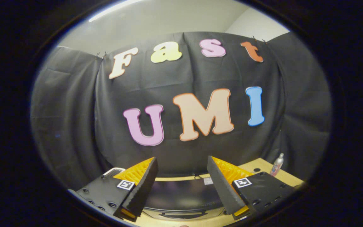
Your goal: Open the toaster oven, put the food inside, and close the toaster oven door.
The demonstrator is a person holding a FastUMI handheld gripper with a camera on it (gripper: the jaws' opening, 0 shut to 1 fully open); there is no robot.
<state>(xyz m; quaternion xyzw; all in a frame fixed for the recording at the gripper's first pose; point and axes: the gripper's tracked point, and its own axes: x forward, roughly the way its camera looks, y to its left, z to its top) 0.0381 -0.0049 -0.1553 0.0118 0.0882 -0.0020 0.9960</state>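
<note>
My gripper (181,186) is open, its two fingers spread wide with nothing between them. It is held high and points at the booth's back wall. Below and between the fingers I see the dark top of the toaster oven (181,195), standing on the wooden table (260,165). A metal handle-like loop (113,171) peeks out beside the left finger. The oven's door and the food are hidden from here.
A small bottle (277,164) with a pale cap stands on the table at the far right, beyond the right finger. Black cloth hangs close behind the table on all sides.
</note>
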